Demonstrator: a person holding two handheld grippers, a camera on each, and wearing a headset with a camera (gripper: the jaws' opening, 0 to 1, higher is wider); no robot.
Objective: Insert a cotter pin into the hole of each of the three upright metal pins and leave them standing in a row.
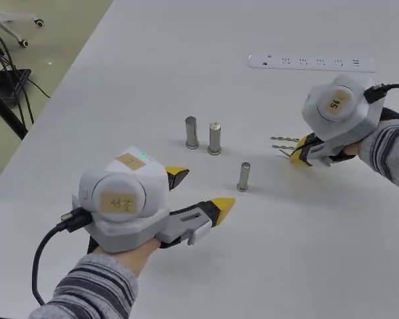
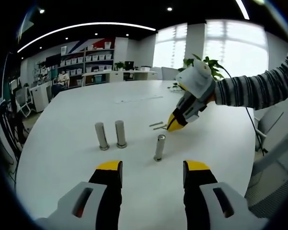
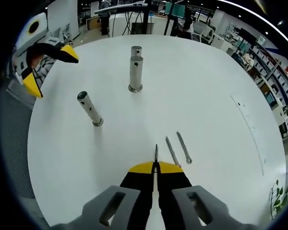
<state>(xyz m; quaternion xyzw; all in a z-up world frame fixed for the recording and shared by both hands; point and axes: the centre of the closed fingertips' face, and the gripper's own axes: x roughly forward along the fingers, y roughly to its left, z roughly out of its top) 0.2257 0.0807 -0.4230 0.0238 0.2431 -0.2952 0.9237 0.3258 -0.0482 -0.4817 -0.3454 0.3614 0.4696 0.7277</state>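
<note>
Right tool (image 3: pixel 156 166) is clamped on a cotter pin (image 3: pixel 156 152); two spare cotter pins (image 3: pixel 171 151) lie just right of it. Three metal pins (image 3: pixel 136 72) stand ahead across bare white table (image 3: pixel 211 76). Left tool (image 2: pixel 152 167) gapes wide, empty, nearest metal pin (image 2: pixel 159 147) just ahead; office shelves (image 2: pixel 81 72) beyond.

Metal pins (image 1: pixel 215 138) on table (image 1: pixel 153 73), cotter pins (image 1: pixel 284 141) to their right

The left gripper (image 1: pixel 203 190) hovers low with jaws spread wide (striped sleeve (image 1: pixel 93 292) behind it); the right gripper (image 1: pixel 298 153) tilts down to the tabletop (image 1: pixel 186 80), jaws closed on a cotter pin (image 3: pixel 156 152).
</note>
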